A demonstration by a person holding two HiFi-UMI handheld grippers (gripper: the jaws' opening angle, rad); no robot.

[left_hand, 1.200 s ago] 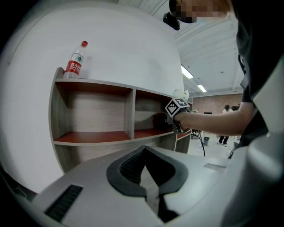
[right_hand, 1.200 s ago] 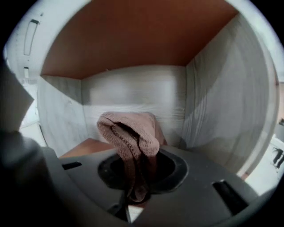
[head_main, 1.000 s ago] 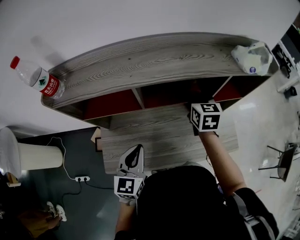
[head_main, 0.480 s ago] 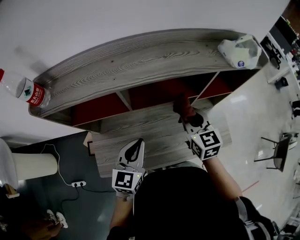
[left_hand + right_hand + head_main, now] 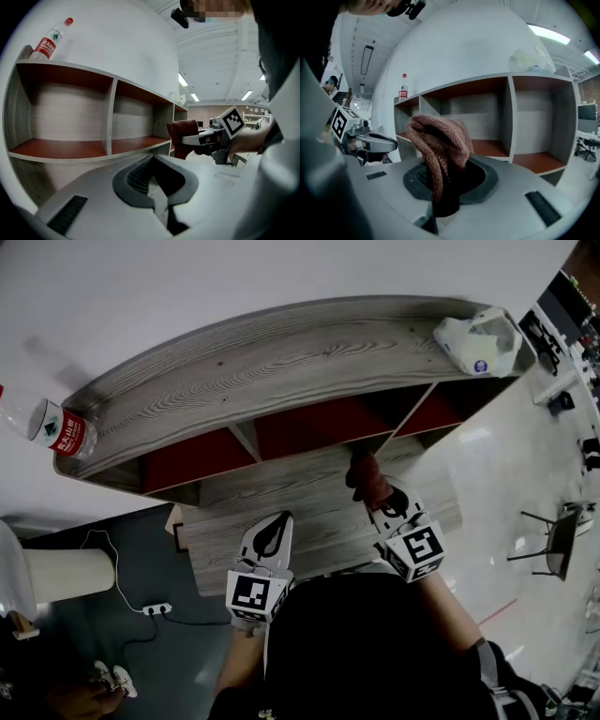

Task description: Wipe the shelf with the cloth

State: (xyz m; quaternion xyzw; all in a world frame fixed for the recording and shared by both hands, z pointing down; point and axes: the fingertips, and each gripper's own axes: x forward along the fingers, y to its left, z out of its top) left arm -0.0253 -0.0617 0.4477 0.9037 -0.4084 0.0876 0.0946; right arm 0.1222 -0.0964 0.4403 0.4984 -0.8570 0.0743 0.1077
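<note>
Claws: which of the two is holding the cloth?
The right claw: its jaws are shut on the reddish-brown cloth, held up in front of the shelf. The left claw is shut with nothing in it.

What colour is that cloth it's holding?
Reddish brown. The cloth shows best in the right gripper view.

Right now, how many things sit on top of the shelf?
2: a water bottle at the shelf's left end, a white bag at its right end.
</note>
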